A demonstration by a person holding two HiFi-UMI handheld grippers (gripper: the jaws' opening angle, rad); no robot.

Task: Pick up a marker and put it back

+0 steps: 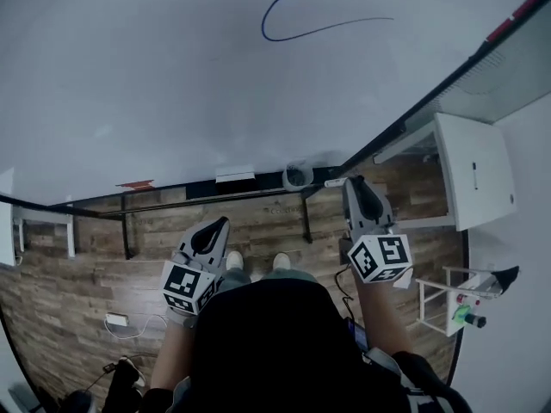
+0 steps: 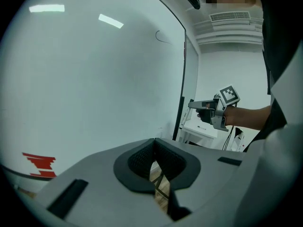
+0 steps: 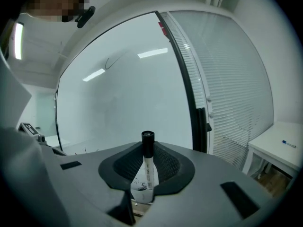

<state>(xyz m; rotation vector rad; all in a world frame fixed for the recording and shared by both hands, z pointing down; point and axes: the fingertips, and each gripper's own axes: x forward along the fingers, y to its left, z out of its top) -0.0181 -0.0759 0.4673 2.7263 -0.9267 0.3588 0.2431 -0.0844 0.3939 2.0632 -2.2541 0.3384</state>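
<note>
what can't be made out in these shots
- print on the marker: too small and blurred, right gripper view
- small thing on the white table, right gripper view: too small to name
- what the cup below the whiteboard holds, head view: too small to tell

White board, brown floor, grey tools

A blue curved line (image 1: 318, 28) crosses the upper centre of the white whiteboard (image 1: 172, 84); a red mark (image 1: 135, 183) sits at its lower left edge. The floor (image 1: 258, 222) is brown wood grain. The grey left gripper (image 1: 215, 224) and right gripper (image 1: 355, 181) carry cubes of black-and-white squares. The marker (image 3: 147, 167) is white, its cap black.
</note>
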